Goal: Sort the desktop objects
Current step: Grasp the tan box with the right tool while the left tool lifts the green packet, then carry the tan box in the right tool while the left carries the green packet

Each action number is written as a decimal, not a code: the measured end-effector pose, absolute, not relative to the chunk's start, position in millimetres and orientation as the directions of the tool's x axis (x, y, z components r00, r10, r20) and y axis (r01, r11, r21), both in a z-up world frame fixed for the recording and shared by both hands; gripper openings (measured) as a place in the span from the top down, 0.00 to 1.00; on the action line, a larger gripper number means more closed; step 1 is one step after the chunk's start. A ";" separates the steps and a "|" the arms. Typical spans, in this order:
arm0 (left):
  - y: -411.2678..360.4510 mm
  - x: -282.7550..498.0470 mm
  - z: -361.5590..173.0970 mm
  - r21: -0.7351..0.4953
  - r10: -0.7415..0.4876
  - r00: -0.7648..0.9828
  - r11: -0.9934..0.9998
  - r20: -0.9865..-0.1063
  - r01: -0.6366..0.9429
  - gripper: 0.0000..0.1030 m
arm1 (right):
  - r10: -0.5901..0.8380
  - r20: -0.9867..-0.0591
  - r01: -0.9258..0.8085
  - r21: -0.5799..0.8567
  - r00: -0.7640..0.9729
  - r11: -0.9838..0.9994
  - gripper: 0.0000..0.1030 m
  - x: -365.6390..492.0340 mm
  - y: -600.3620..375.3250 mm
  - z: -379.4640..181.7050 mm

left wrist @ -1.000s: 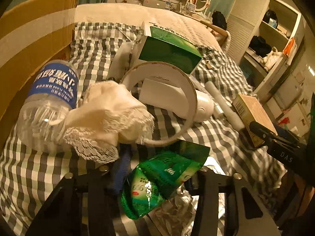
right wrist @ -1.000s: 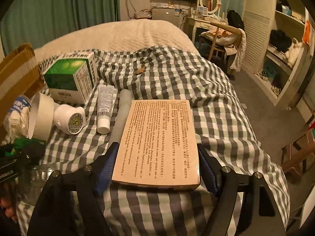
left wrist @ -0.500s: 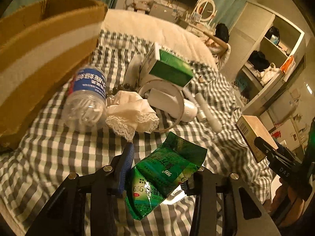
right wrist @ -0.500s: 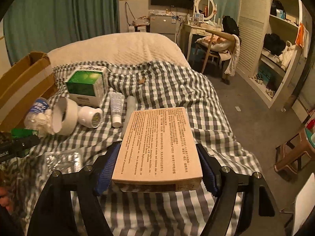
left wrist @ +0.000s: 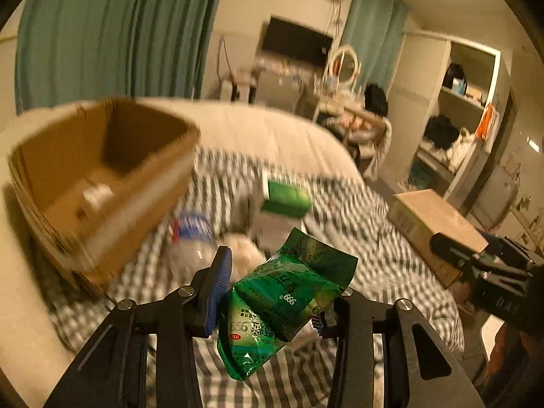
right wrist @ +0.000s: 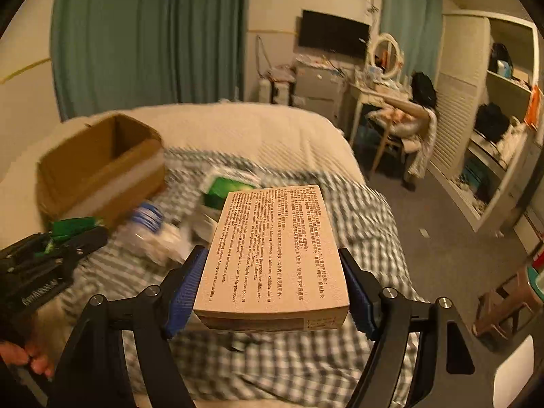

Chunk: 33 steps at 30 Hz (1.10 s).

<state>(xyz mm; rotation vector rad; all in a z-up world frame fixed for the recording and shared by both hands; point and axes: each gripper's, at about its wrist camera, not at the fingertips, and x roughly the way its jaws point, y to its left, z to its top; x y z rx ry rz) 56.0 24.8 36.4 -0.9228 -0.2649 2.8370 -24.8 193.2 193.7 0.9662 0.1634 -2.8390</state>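
My left gripper (left wrist: 272, 295) is shut on a crumpled green foil packet (left wrist: 282, 302), held in the air above the checked bedspread. An open cardboard box (left wrist: 102, 176) stands ahead and to the left of it, with small items on its floor. My right gripper (right wrist: 275, 285) is shut on a flat tan carton (right wrist: 275, 251) with printed text on top, also lifted off the bed. From the left wrist view that carton (left wrist: 438, 224) and the right gripper show at the right. In the right wrist view the cardboard box (right wrist: 102, 166) sits far left, and the left gripper (right wrist: 51, 258) shows at the left edge.
On the checked cloth (left wrist: 374, 244) lie a clear water bottle (left wrist: 190, 241) with a blue label, a green and white box (left wrist: 285, 197) and white lace fabric (left wrist: 241, 251), all blurred. A desk with a round mirror (right wrist: 384, 54), a chair and open shelves (right wrist: 503, 108) stand right of the bed.
Both grippers have risen well above the bed with their loads. The left gripper's view has swung up so the inside of the cardboard box now shows.
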 end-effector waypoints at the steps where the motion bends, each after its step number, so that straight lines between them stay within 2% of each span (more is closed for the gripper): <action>1: 20.7 56.9 43.2 -0.215 0.189 -0.815 -0.973 -0.548 -0.082 0.59 | -0.110 -0.607 0.181 -0.055 -0.787 -0.982 0.28 -25.1 186.7 198.8; 10: -40.1 16.1 92.2 -0.241 0.126 -0.873 -0.970 -0.471 -0.010 0.59 | -0.291 -0.524 0.329 0.023 -0.800 -0.944 0.28 -58.6 103.9 248.1; 15: -88.2 -22.4 106.3 -0.274 0.079 -0.890 -0.960 -0.449 0.053 0.59 | -0.359 -0.517 0.391 0.052 -0.777 -0.919 0.28 -105.4 57.5 260.5; 19: -139.3 -44.7 94.8 -0.284 0.021 -0.893 -0.951 -0.449 0.121 0.59 | -0.400 -0.510 0.433 0.058 -0.762 -0.899 0.28 -137.6 17.9 264.3; 22: -188.2 -59.2 76.7 -0.316 -0.034 -0.875 -0.925 -0.484 0.211 0.59 | -0.435 -0.517 0.470 0.070 -0.737 -0.880 0.28 -158.6 -10.1 253.5; 29: -242.7 -70.4 39.5 -0.371 -0.043 -0.840 -0.884 -0.541 0.284 0.59 | -0.525 -0.548 0.505 0.202 -0.652 -0.839 0.28 -201.0 -62.1 211.9; 32: -245.3 -75.4 30.6 -0.375 -0.024 -0.833 -0.886 -0.552 0.274 0.58 | -0.555 -0.547 0.494 0.273 -0.627 -0.826 0.26 -211.2 -65.4 199.8; 33: -244.6 -77.0 28.2 -0.374 -0.012 -0.830 -0.889 -0.558 0.265 0.58 | -0.555 -0.542 0.481 0.289 -0.631 -0.828 0.18 -211.2 -62.5 197.4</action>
